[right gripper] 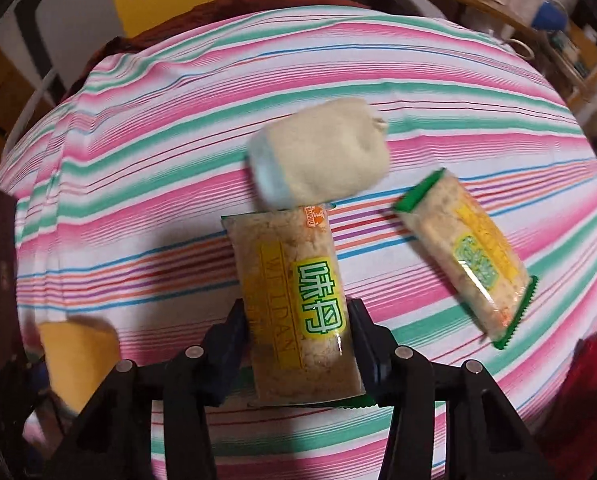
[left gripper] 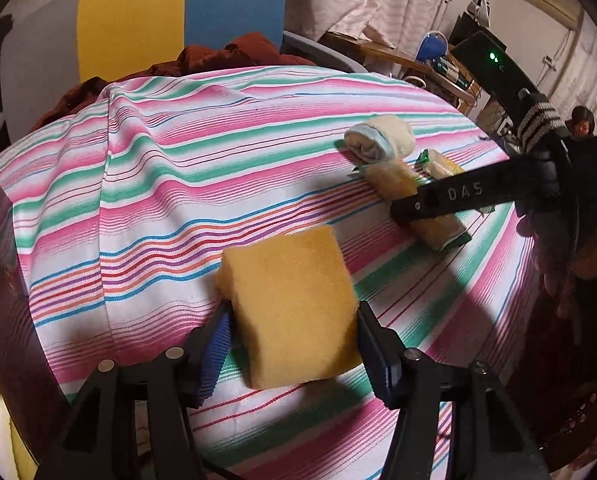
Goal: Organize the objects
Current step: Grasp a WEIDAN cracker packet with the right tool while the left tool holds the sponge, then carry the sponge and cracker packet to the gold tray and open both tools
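Yellow foam sits between the fingers of the left gripper (left gripper: 294,344). This sponge (left gripper: 290,308) looks soft and light, so it will squash if pinched hard. The fingers press its two sides near the back end, and that seems a good place to hold. It looks lifted a little over the striped cloth (left gripper: 158,168).

The right gripper (right gripper: 300,336) has a snack pack (right gripper: 298,304) between its fingers, held by the long sides. The pack is shiny, so it may slip, and the food inside may crumble. A soft squeeze is best.

The right view shows the green label on the pack, a second pack (right gripper: 466,256) off to the right, and a rolled sock (right gripper: 318,156) just past the held pack. The left view shows the right gripper from the side, out ahead and to the right, which the right view cannot.
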A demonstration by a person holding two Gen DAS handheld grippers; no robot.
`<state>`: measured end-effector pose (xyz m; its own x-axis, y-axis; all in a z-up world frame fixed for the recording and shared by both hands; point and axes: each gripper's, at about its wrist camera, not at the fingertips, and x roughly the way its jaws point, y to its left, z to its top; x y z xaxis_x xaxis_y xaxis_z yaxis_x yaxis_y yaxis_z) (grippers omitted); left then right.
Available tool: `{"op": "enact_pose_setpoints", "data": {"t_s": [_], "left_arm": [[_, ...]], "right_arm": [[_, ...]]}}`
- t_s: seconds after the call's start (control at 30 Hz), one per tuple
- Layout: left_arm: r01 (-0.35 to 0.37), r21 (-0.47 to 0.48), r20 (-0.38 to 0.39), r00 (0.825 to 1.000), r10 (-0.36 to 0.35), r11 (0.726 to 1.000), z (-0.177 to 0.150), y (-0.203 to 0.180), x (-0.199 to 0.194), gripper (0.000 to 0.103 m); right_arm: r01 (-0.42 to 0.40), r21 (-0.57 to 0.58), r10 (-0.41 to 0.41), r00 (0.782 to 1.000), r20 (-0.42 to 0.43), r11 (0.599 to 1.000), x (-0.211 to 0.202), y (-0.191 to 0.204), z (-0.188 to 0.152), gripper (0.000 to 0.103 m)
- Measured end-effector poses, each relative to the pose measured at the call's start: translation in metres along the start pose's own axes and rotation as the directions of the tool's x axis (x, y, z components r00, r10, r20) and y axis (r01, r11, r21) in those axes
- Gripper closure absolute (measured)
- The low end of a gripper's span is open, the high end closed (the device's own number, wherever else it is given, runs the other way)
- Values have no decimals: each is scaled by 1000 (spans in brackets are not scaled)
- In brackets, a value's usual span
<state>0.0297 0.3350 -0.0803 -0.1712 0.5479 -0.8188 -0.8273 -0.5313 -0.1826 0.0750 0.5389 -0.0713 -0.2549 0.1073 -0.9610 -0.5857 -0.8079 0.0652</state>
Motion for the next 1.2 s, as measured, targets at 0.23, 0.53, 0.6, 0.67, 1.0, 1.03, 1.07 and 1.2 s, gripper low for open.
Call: {"op": "enact_pose_setpoints", "data": {"t_s": [0.23,0.53,0.6,0.67,1.0,1.03,1.07,1.2], "left_arm": [[-16,-21,7,1000,16,1000,-6,1,-10,46],[-12,-40,71,997,15,999,-18,6,-52,46],[-10,-49,94,995,14,999,-19,8,-65,46],[-12,-57,126,992,19,998,-20,10,-79,46],[-26,-150,236,970,61,988,-34,41,-137,46],[-29,-162,241,968,68,986,-36,45,-140,46],[-34,-173,244,967,76,984,-37,50,-143,46],[-53,-216,257,960,109,975,-45,67,-154,46]], "right_arm": [[-211,-39,211,977,-16,977,-5,7,-2,56],[-214,-161,211,977,-39,963,-13,23,-25,56],[-207,-165,204,978,-37,964,-10,26,-22,56],[-195,-176,191,981,-35,965,-5,37,-15,55],[-183,-194,185,983,-6,964,-7,47,-17,57],[-187,-196,191,982,0,963,-7,49,-15,57],[-193,-198,199,980,8,961,-10,50,-16,57],[-199,-218,213,976,42,955,-18,55,-18,57]]}}
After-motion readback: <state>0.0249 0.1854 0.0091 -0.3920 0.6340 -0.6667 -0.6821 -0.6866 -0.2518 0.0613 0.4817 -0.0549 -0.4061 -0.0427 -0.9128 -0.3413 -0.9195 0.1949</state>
